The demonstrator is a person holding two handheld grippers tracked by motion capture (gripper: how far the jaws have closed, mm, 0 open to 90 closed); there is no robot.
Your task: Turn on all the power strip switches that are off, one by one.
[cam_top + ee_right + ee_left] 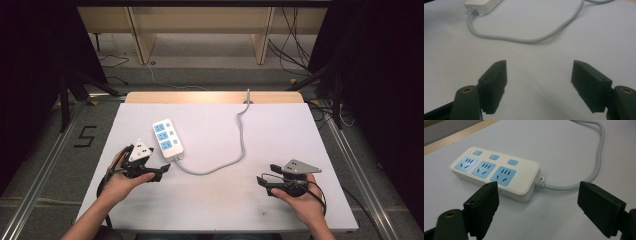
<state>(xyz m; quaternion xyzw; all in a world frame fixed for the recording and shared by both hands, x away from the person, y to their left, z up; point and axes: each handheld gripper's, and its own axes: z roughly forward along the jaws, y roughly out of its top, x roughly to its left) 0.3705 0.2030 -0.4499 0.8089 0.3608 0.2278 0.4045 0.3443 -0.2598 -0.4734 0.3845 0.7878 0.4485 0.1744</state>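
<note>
A white power strip (168, 138) (496, 175) with three blue sockets and three blue switches lies left of centre on the white table (220, 200). Its grey cable (239, 150) (596, 167) (524, 38) curves right and runs up to the table's far edge. My left gripper (161, 172) (539, 205) is held just in front of the strip's cable end, jaws wide apart and empty. My right gripper (263, 182) (539, 82) hovers at the front right, open with nothing between its jaws, pointing left toward the cable; a corner of the strip (482, 5) shows at the top.
A wooden strip (215, 97) borders the table's far edge. Beyond it stand wooden furniture legs (142, 40) and loose floor cables (295, 45). Metal rails (360, 170) run along both sides of the table. A "5" mark (86, 136) is on the floor at left.
</note>
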